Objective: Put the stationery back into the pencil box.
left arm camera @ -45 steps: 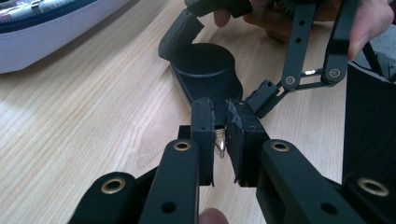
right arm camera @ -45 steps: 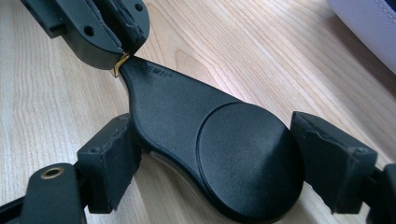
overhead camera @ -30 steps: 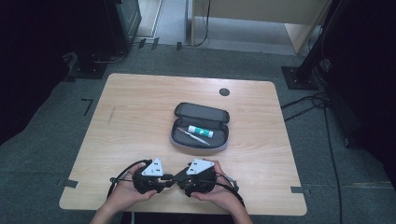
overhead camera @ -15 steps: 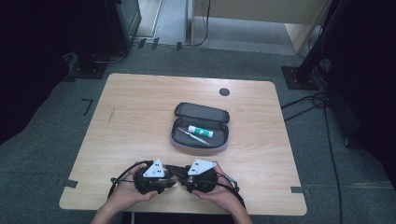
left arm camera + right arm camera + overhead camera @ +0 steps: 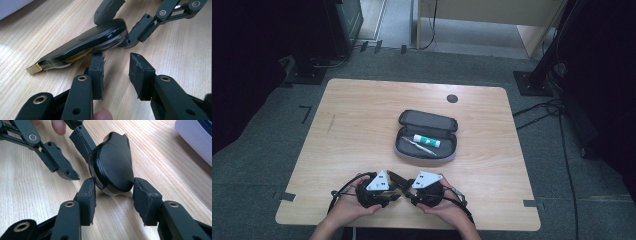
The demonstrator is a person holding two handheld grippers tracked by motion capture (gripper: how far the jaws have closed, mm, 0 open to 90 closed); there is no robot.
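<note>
A black glossy folding tool (image 5: 85, 47) with a gold tip lies on the wooden table (image 5: 362, 115) near its front edge, between the two hand-held grippers. My right gripper (image 5: 113, 192) has just been closing, and its pads (image 5: 87, 195) now press on the tool's rounded end (image 5: 112, 167). My left gripper (image 5: 117, 67) has just been opening. Nothing sits between its pads (image 5: 140, 75), and the tool lies just beyond its left jaw. In the high view the left gripper (image 5: 396, 184) and the right gripper (image 5: 406, 186) point at each other, each in a hand.
An open grey pencil case (image 5: 447, 150) lies mid-table beyond the grippers, holding a white and green tube (image 5: 427, 141) and a thin pen-like stick (image 5: 418, 147). A dark round grommet (image 5: 452, 98) sits near the table's far edge. The case's pale corner (image 5: 195, 137) shows in the right gripper view.
Both hands stay near the front edge. The right gripper's jaws have narrowed around the black tool, and the left gripper's jaws have spread a little.
</note>
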